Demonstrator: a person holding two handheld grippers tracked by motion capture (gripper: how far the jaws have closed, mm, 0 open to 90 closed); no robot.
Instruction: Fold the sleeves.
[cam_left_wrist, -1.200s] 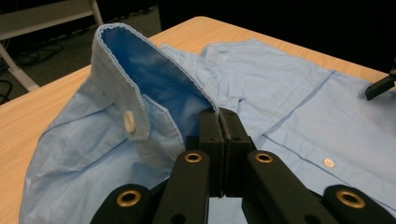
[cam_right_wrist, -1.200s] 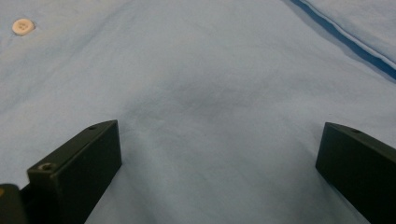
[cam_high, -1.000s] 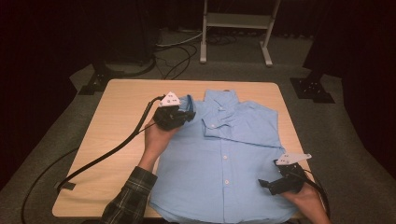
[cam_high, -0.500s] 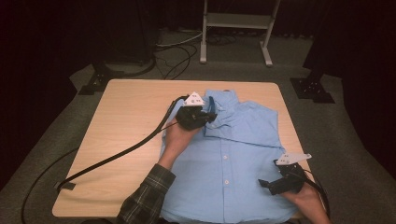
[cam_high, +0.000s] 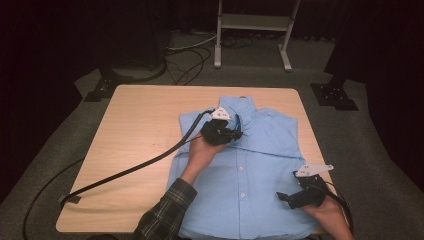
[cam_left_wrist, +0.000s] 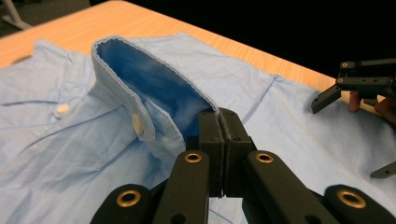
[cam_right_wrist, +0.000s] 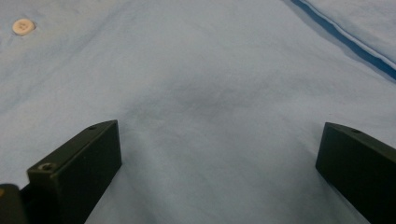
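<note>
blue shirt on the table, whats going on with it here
A person is working a light blue button-up shirt spread on a wooden table, a gripper in each hand. The left gripper has its jaws shut, seemingly pinching the fabric by the collar, which stands up at the shirt's far end. The right gripper sits with its jaws wide open over the near right part of the shirt, gripping nothing.
</note>
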